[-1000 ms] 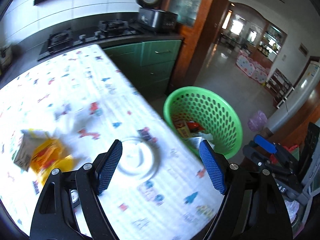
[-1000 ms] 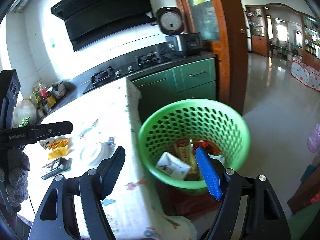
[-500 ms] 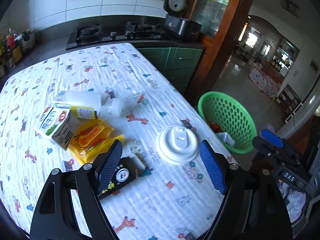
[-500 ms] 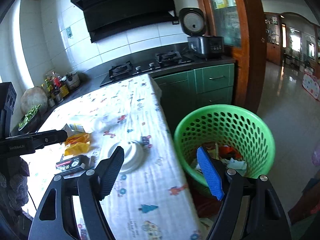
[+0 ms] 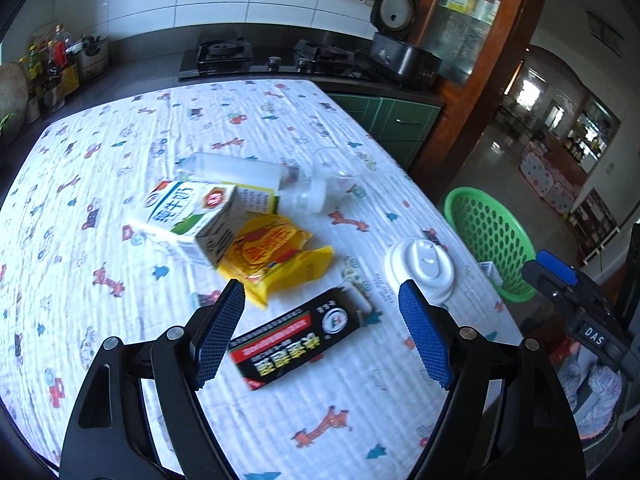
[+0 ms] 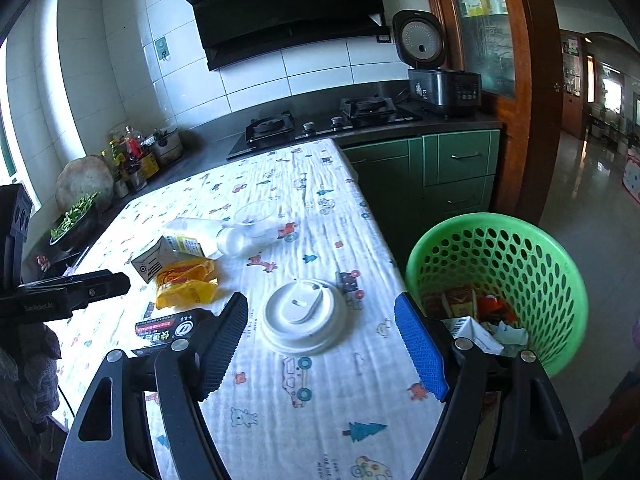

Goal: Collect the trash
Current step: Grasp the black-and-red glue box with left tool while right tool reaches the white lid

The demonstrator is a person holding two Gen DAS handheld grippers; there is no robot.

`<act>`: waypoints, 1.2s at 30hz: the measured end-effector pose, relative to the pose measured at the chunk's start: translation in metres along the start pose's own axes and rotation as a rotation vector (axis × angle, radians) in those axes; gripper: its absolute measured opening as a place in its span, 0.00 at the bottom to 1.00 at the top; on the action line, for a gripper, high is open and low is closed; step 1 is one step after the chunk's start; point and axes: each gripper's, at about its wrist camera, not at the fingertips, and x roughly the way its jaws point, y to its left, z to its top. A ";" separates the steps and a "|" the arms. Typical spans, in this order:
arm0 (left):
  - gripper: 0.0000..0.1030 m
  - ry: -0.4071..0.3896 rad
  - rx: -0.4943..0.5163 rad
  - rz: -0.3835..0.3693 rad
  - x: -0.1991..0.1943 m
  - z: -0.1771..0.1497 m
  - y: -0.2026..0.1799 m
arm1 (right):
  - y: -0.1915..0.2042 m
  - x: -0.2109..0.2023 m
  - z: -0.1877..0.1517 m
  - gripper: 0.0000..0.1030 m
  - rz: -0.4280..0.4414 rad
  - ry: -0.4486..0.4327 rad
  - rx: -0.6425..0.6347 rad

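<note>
Trash lies on the patterned tablecloth (image 5: 120, 148): a black carton (image 5: 298, 338) nearest me, a yellow wrapper (image 5: 276, 256), a milk carton (image 5: 188, 216), a clear bottle (image 5: 248, 176) on its side and a white round lid (image 5: 420, 270). My left gripper (image 5: 320, 328) hovers open above the black carton, holding nothing. My right gripper (image 6: 320, 340) is open and empty just above the white lid (image 6: 304, 316), near the table's right edge. A green perforated basket (image 6: 496, 288) with several cartons and wrappers inside stands on the floor right of the table.
A clear cup (image 5: 338, 172) lies behind the bottle. A counter with a gas hob (image 6: 320, 122), a rice cooker (image 6: 440, 76) and jars (image 6: 132, 156) runs along the far wall. Green cabinets (image 6: 456, 172) and a wooden door frame (image 6: 528, 92) stand beyond the basket.
Both grippers swung left, away from the basket and over the table. The left one now looks down on the black carton, the right one on the white lid.
</note>
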 end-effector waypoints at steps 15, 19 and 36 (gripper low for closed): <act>0.76 0.002 -0.109 0.062 -0.002 -0.003 0.063 | 0.016 0.034 -0.003 0.71 0.021 0.060 -0.008; 0.76 0.007 -0.146 0.074 0.000 -0.002 0.080 | 0.020 0.048 -0.009 0.71 0.018 0.093 -0.025; 0.76 0.015 -0.222 0.091 0.004 -0.003 0.112 | 0.055 0.080 -0.010 0.71 0.074 0.145 -0.093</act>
